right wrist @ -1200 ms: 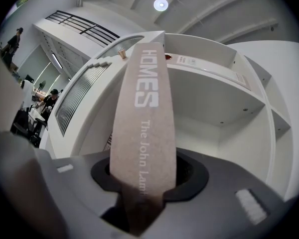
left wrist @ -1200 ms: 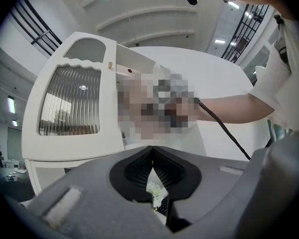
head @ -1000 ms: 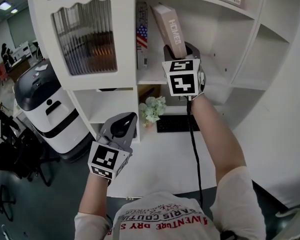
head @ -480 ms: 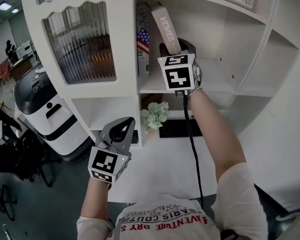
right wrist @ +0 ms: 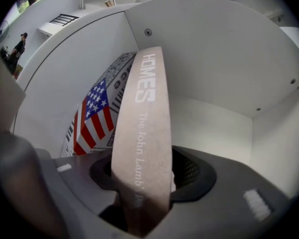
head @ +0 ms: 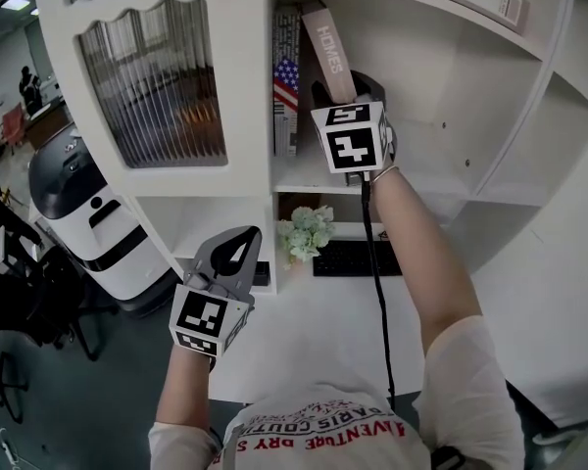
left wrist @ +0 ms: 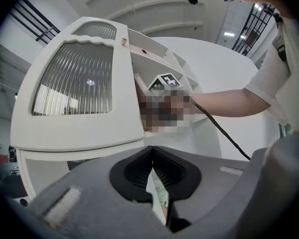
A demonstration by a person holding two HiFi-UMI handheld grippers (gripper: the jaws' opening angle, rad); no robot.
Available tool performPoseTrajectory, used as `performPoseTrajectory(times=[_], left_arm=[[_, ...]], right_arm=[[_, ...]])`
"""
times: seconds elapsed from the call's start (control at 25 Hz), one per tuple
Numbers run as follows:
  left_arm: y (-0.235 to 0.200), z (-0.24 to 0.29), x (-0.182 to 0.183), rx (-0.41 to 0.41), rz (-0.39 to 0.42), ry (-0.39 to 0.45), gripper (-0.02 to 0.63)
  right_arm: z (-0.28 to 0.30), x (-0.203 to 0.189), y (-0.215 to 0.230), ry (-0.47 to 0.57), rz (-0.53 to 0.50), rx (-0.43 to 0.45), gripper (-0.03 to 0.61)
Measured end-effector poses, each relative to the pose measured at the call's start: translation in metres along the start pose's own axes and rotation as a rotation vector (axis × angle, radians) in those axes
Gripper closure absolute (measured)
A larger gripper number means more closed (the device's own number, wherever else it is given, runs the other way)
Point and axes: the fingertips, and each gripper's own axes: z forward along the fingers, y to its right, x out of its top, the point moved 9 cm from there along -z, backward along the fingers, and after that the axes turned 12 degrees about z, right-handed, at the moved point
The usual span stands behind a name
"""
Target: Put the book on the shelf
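Now our right gripper [head: 346,92] is letting go: its jaws are opening. The book [right wrist: 142,133] stands between them, inside the shelf [head: 426,176], leaning on the flag book [right wrist: 92,118]. Our left gripper [head: 239,243] hangs low, with its jaws pressed together and nothing in them.

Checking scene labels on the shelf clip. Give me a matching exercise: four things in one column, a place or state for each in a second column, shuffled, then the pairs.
Things
1. tan book
2. flag book
3. plant
4. keyboard

Place or state
A. dark, flat on the desk
B. tilted, leaning on its neighbour on the shelf
C. upright at the left side of the shelf compartment
D. pale leaves, on the desk below the shelf

Pairs: 1-B, 2-C, 3-D, 4-A
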Motion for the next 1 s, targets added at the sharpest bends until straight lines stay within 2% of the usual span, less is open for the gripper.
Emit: performPoseTrajectory(times=[0.08,0.16,0.36,0.6,0.8,1.0], left_arm=[[-0.003,0.004,0.001,0.013,-0.002,0.009,0.607],[-0.002,0.006,0.002,0.018,-0.007,0.018,0.607],[0.005,0.009,-0.001,0.007,-0.012,0.016,0.607],[0.013,0.001,0.002,-0.006,-0.012,0.021,0.607],[0.019,-0.010,0.008,-0.028,-0.006,0.032,0.607],[0.024,-0.025,0.007,-0.038,-0.020,0.029,0.607]], right_arm=[[0.003,0.000,0.001,-0.009,0.004,0.021,0.366],[0.006,-0.002,0.003,-0.015,0.013,0.047,0.329],[0.003,-0.006,0.009,-0.021,0.044,0.071,0.284],[-0.034,-0.002,0.003,0.037,0.051,0.055,0.281],[-0.079,0.003,-0.006,0.084,0.096,0.108,0.282],[-0.123,-0.004,-0.014,0.105,0.136,0.124,0.288]])
